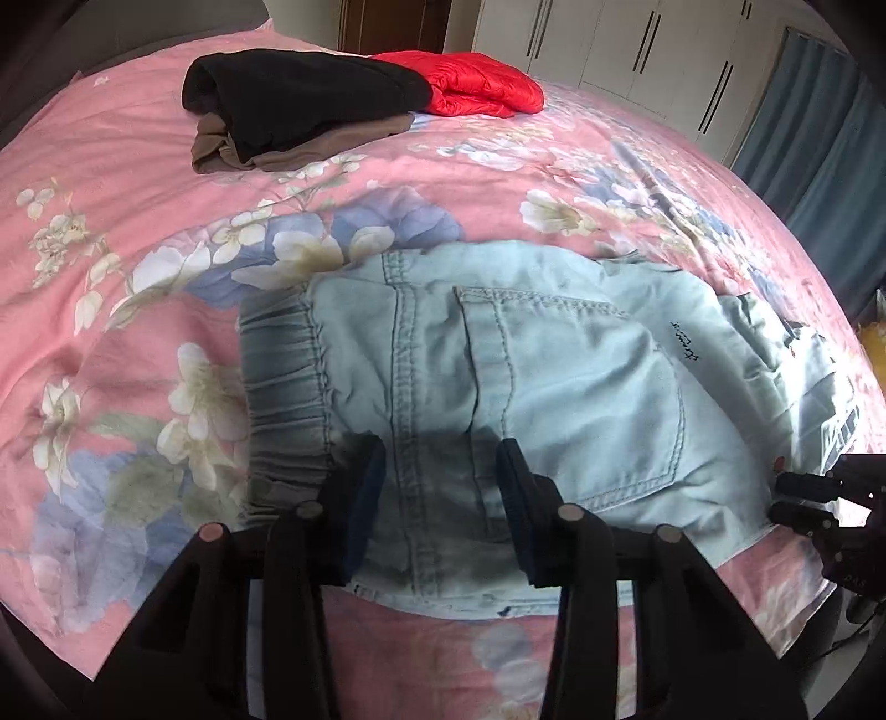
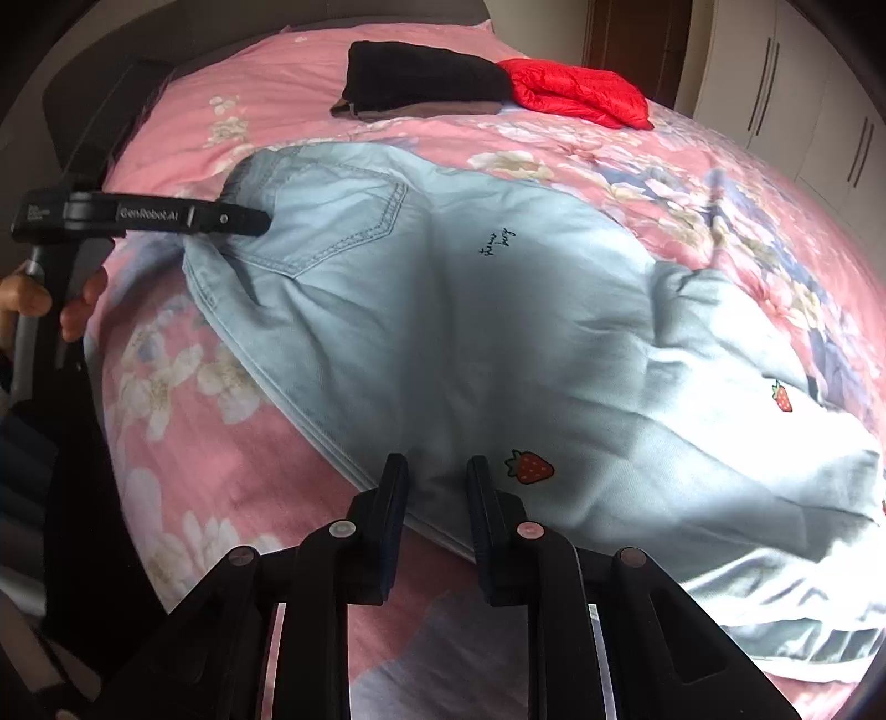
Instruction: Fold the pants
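Light blue jeans (image 1: 554, 360) lie flat on the bed, elastic waistband to the left and back pocket facing up. In the right wrist view the jeans (image 2: 498, 304) stretch from the waist at far left to a rumpled leg with strawberry patches at near right. My left gripper (image 1: 440, 471) stands open over the seat, just right of the waistband, with flat denim showing between its fingers. My right gripper (image 2: 437, 476) is at the near edge of the leg, fingers a narrow gap apart, with no fabric pinched. The left gripper (image 2: 243, 219) also shows from the side.
A pink floral quilt (image 1: 138, 194) covers the bed. At its far side lie a black garment (image 1: 310, 94) on a brown one (image 1: 332, 149) and a red puffy jacket (image 1: 482, 83). White wardrobes (image 1: 637, 44) and a blue curtain (image 1: 819, 138) stand behind. A hand (image 2: 83, 299) holds the left gripper's handle.
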Demonstrator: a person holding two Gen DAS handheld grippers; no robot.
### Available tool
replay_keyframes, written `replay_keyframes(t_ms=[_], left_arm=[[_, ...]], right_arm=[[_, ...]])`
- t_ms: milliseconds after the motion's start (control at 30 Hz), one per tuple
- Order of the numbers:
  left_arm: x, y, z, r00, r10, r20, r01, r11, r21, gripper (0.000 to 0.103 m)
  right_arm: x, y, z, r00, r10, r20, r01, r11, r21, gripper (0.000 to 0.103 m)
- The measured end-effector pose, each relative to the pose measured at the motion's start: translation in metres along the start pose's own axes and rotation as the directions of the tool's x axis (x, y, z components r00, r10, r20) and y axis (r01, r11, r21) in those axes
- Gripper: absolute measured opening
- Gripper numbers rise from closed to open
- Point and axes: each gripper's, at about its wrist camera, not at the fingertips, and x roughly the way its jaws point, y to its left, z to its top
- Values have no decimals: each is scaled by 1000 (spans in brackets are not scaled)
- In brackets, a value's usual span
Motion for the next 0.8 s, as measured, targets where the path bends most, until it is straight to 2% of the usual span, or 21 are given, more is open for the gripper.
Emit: replay_keyframes(t_ms=[33, 133, 167, 200, 233, 300, 400, 533, 600, 667, 733, 800], left_arm=[[-4, 2, 1, 1000, -6, -3, 6, 1000, -5, 42], [-16, -2, 4, 1000, -1, 3, 1, 1000, -5, 52], [-20, -6, 6, 1000, -8, 14, 9, 1000, -4, 60], [-25, -12, 8, 999, -16, 32, 16, 1000, 0, 66], [-28, -19, 10, 998, -30, 47, 30, 1000, 9, 67], [-29, -32, 16, 996, -64, 58, 62, 997, 35, 68], [-16, -49, 27, 996, -87, 36, 84, 994, 66, 68], [6, -63, 45, 996, -91, 13, 90, 994, 56, 68], [14, -69, 53, 991, -136, -2, 136, 990, 23, 68], [20, -82, 59, 988, -156, -15, 157, 987, 31, 68], [27, -100, 62, 984, -176, -35, 178, 982, 68, 68], [34, -123, 59, 976, -209, -68, 215, 970, 112, 68]], right_arm=[[-5, -5, 1, 1000, 5, 4, -5, 1000, 16, 20], [-16, -24, 4, 999, -18, 42, 16, 998, 55, 20], [-15, -32, 4, 998, -38, 44, 34, 996, 80, 21], [-12, -41, 4, 998, -57, 32, 53, 992, 114, 25], [-5, -49, 2, 997, -72, 5, 71, 987, 147, 27], [10, -58, -5, 997, -69, -43, 76, 979, 187, 30], [7, -54, -4, 997, -73, -35, 78, 980, 181, 33], [-3, -60, 22, 997, 68, 29, -73, 969, 236, 33], [-3, -65, 39, 997, 52, 55, -64, 967, 245, 34], [-1, -74, 51, 997, 30, 72, -49, 959, 281, 34], [-2, -90, 50, 995, 26, 101, -59, 936, 347, 34], [-10, -113, 35, 991, -2, 131, -56, 896, 440, 34]])
